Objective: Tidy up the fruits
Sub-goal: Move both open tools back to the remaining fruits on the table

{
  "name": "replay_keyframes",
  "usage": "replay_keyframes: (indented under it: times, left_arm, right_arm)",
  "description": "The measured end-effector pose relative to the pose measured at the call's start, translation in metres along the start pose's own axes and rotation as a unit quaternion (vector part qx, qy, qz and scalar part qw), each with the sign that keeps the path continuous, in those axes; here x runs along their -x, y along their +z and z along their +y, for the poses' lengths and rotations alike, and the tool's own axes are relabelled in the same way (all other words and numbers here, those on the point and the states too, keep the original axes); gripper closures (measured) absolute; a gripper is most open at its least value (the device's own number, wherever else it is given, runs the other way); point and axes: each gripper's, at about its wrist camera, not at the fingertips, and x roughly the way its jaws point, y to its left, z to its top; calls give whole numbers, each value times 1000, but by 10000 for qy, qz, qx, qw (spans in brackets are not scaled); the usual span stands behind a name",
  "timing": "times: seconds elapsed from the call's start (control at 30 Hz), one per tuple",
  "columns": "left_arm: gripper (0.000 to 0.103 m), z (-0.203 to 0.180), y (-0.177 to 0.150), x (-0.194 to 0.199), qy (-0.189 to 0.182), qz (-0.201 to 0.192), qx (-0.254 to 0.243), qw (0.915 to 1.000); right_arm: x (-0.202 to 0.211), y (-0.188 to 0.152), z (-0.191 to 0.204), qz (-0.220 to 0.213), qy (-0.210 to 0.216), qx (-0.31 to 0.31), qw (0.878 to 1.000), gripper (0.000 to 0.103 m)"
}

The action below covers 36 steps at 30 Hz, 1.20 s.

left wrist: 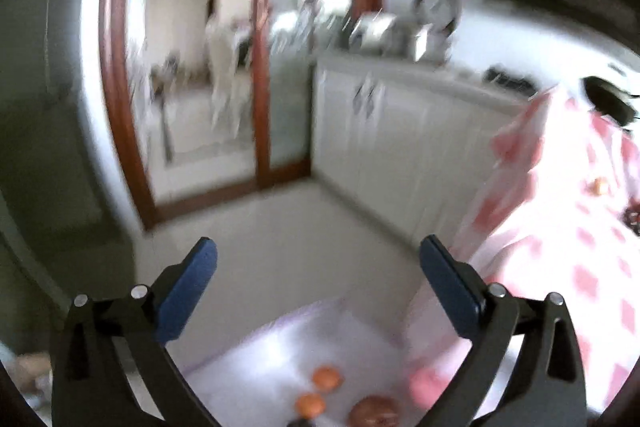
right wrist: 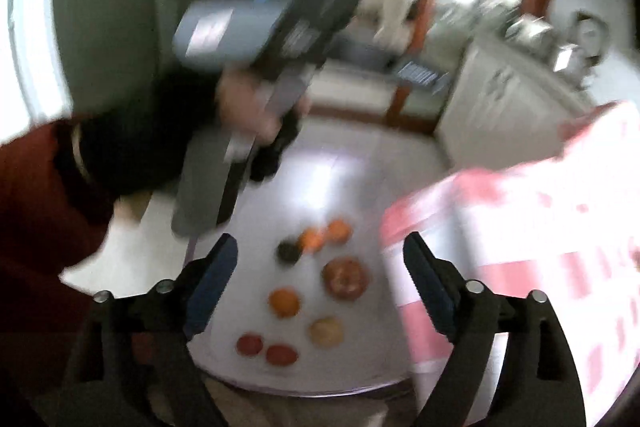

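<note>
In the left wrist view, blurred, the left tongs (left wrist: 318, 259) stand wide open with nothing between the blue pads (left wrist: 188, 291). Under them lies a white counter (left wrist: 280, 343); at its near edge, cut by the frame, sit two small orange fruits (left wrist: 327, 377) and a larger brownish fruit (left wrist: 374, 411). A pink-and-white checked bag (left wrist: 560, 227) rises at the counter's right side, apart from the tongs' right finger as far as the blur allows. Beyond are white cabinets (left wrist: 380, 131) and a wood-framed glass door (left wrist: 200, 67). In the right wrist view, the right tongs (right wrist: 320, 251) also gape wide and grip nothing. Between their fingers the counter (right wrist: 320, 179) carries the fruits, all lying loose: a dark fruit (right wrist: 289, 251) and two orange ones (right wrist: 325, 235) close together toward the far side, the big brownish fruit (right wrist: 346, 278) just nearer, an orange one (right wrist: 284, 302) left of it, a pale yellowish one (right wrist: 327, 331) nearer still, and two red ones (right wrist: 266, 349) by the near edge. The checked bag (right wrist: 520, 227) stands at the counter's right edge. Upper left, a hand (right wrist: 248, 107) in a dark sleeve (right wrist: 128, 151) holds the other device (right wrist: 280, 7) above the counter's left edge.
</note>
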Motion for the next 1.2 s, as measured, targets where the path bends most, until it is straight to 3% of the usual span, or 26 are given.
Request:
replay_keyframes:
  times: [0.1, 0.2, 0.3, 0.4, 0.47, 0.53, 0.67, 0.7, 0.77, 0.93, 1.03, 1.2]
  left_arm:
    - [2, -56, 18, 33, -491, -556, -598, 9955]
    - [2, -115, 26, 53, -1046, -697, -1142, 9855]
    - [2, -190, 29, 53, -1932, -399, -1375, 9707]
    - [2, -262, 30, 36, -2453, -15, -1359, 9599]
    - [2, -326, 32, 6, -2740, 530, -1318, 9512]
    - [2, -378, 26, -25, -2816, 1015, -1114, 9476]
    - [2, -459, 13, -75, -2538, 1666, -551, 9512]
    - [2, -468, 11, -80, -2544, 1733, -392, 9506]
    - [2, -492, 4, -92, -2447, 1745, -65, 9537]
    - [2, -525, 5, -107, -2446, 1747, 215, 9535]
    - [2, -543, 11, -120, -2502, 1767, 284, 9515]
    - [2, -548, 6, -134, -2920, 1925, 490, 9356]
  right_arm:
    - [50, -6, -37, -511, -684, -349, 9957, 16]
    - [95, -26, -86, -682, -1487, -791, 9833, 16]
    - [124, -57, -134, -640, -2083, -1299, 9673, 16]
    - [145, -88, -178, -506, -2579, -1655, 9505, 16]
    - [160, -108, -221, -394, -2862, -2006, 9361, 16]
    - [166, -132, -265, -131, -3114, -2366, 9203, 16]
    - [178, -182, -335, 116, -3506, -3017, 8865, 16]
    - [182, -191, -349, 86, -3549, -3204, 8782, 16]
    - [196, -219, -375, -176, -3618, -3832, 8497, 16]
    - [223, -265, -388, -705, -3534, -4922, 7924, 16]
    - [227, -270, -389, -830, -3511, -5047, 7843, 16]
    - [228, -274, -393, -949, -3346, -5262, 7760, 16]
